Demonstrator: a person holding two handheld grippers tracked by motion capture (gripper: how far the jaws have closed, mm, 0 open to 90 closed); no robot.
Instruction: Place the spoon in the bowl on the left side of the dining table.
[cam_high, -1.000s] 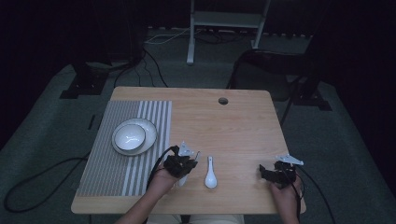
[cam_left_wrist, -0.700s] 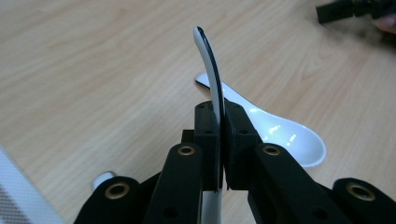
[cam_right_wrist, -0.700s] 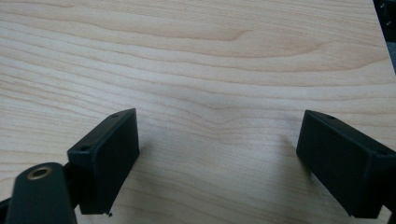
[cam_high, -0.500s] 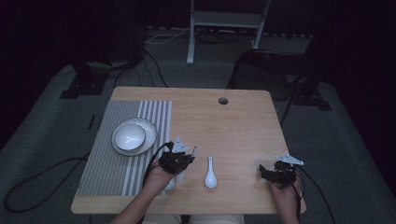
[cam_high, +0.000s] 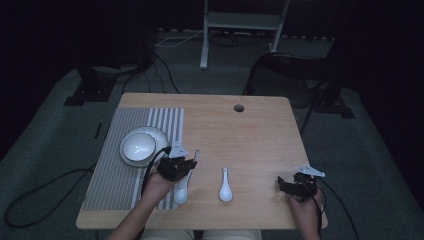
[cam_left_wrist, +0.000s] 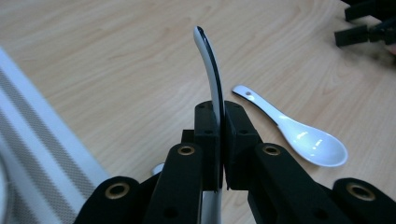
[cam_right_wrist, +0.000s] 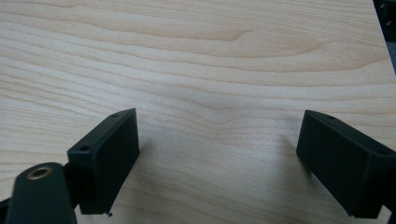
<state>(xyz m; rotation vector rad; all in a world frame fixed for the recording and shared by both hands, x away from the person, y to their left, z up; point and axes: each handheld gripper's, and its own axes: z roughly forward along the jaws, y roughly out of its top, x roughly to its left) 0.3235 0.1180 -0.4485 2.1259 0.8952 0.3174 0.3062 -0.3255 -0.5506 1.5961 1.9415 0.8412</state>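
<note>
My left gripper (cam_high: 184, 166) (cam_left_wrist: 218, 122) is shut on the handle of a white ceramic spoon (cam_high: 181, 194) (cam_left_wrist: 210, 70). It holds the spoon at the right edge of the striped placemat (cam_high: 115, 185), with the bowl end toward the person. A second white spoon (cam_high: 225, 188) (cam_left_wrist: 299, 135) lies flat on the wooden table (cam_high: 250, 135), to the right of the first. At the front right corner, my right gripper (cam_high: 284, 186) (cam_right_wrist: 219, 154) rests open over bare wood, with nothing between its jaws.
A white bowl (cam_high: 139, 145) sits on a plate (cam_high: 161, 136) at the back of the placemat. A round cable hole (cam_high: 239, 107) is near the table's far edge. Cables trail from both grippers, and dark stands and chair legs stand on the floor beyond.
My left gripper has moved left toward the placemat, carrying its spoon away from the spoon lying on the table. The right gripper has stayed put.
</note>
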